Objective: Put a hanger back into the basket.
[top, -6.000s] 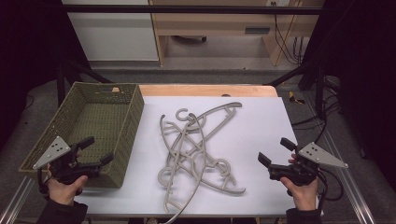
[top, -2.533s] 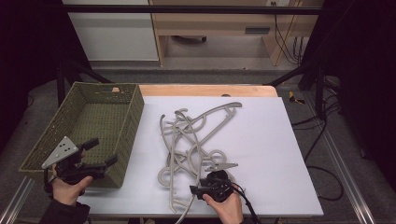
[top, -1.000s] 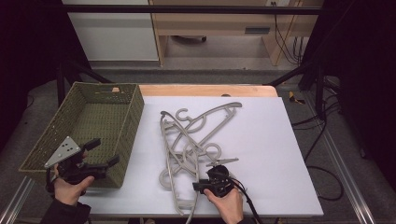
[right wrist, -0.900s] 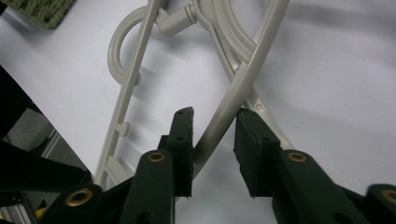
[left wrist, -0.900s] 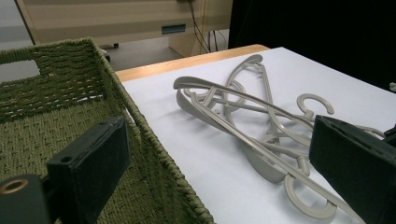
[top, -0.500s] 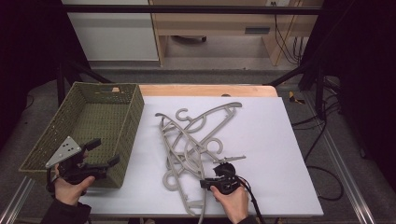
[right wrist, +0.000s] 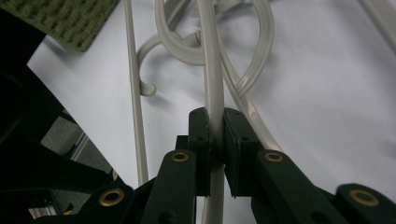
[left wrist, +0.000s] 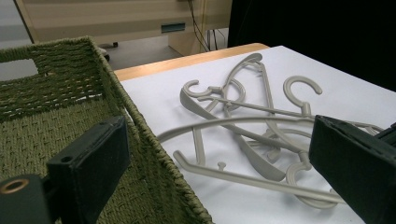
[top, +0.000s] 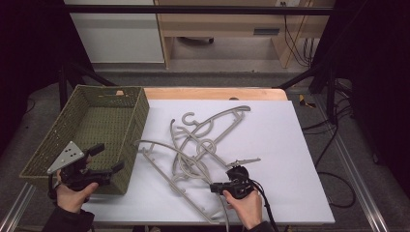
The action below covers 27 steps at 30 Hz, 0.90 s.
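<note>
Now right hand-held gripper (right wrist: 215, 135) clamped on grey hanger (right wrist: 212, 70); left (left wrist: 224, 163) seemingly wide open.

Basket (top: 92, 126) blocks left — right sheet (top: 290, 145) free.

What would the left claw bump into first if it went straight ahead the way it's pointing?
Probably the basket: its woven side wall runs right between the open left claw jaws. Just past that wall lies the pile of grey hangers on the white table. How near the wall is, I can't tell.
</note>
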Each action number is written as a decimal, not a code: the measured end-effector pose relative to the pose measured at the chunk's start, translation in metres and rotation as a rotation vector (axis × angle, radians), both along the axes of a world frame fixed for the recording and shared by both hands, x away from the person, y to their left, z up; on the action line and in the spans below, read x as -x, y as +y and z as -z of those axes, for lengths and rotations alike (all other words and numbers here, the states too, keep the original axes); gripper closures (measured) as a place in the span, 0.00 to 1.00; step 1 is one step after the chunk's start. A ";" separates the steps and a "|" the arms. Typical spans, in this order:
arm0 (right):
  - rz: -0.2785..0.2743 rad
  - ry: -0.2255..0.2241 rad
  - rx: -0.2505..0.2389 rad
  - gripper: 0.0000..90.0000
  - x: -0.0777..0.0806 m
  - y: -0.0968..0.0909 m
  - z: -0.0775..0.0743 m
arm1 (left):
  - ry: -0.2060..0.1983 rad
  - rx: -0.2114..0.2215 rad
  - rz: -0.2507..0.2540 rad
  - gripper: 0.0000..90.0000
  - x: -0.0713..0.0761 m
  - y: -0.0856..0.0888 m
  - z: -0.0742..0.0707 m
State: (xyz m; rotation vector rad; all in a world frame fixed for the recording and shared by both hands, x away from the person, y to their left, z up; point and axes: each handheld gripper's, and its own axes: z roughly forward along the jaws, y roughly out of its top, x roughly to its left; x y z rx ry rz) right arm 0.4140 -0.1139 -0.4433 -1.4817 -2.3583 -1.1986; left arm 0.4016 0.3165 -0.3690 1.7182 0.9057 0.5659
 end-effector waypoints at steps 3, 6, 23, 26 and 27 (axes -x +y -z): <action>-0.011 -0.031 -0.015 0.92 -0.001 -0.006 -0.008 | 0.000 -0.005 0.005 0.05 0.000 -0.001 -0.001; -0.029 -0.070 -0.020 0.92 -0.002 -0.015 -0.019 | -0.004 -0.006 0.011 0.05 0.001 -0.003 -0.002; -0.200 -0.277 0.026 0.92 -0.028 -0.049 -0.063 | -0.003 -0.092 0.110 0.05 -0.001 -0.034 -0.022; -0.247 -0.285 0.044 0.92 -0.031 -0.050 -0.067 | 0.002 -0.119 0.143 0.05 -0.006 -0.043 -0.028; -0.265 -0.289 0.050 0.92 -0.032 -0.050 -0.068 | 0.003 -0.130 0.151 0.05 -0.008 -0.046 -0.029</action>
